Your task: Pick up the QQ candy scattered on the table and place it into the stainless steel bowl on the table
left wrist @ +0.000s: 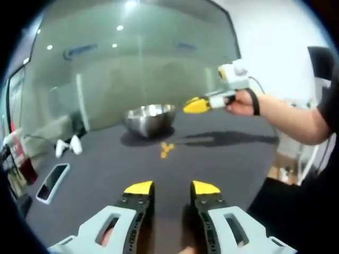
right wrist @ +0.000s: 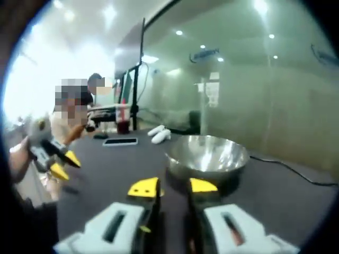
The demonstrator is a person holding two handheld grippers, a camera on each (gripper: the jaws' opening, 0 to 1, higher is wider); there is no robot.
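Observation:
The stainless steel bowl (left wrist: 151, 119) stands on the dark table (left wrist: 222, 159), and it also sits just beyond my right jaws (right wrist: 207, 156). A small cluster of yellow QQ candy (left wrist: 166, 150) lies on the table in front of the bowl. My left gripper (left wrist: 172, 188) hovers low over the near part of the table, open, with nothing between its yellow tips. It also appears at the left of the right gripper view (right wrist: 62, 164). My right gripper (right wrist: 174, 187) is open and empty. In the left gripper view it floats beside the bowl's right rim (left wrist: 197, 105), held by a hand (left wrist: 241, 103).
A phone (left wrist: 52, 181) lies face up at the table's left, with white controllers (left wrist: 69, 145) behind it. A red bottle (right wrist: 123, 119) and seated people are at the far end. A black cable (right wrist: 296, 172) runs right of the bowl. The table edge (left wrist: 275, 159) drops off at right.

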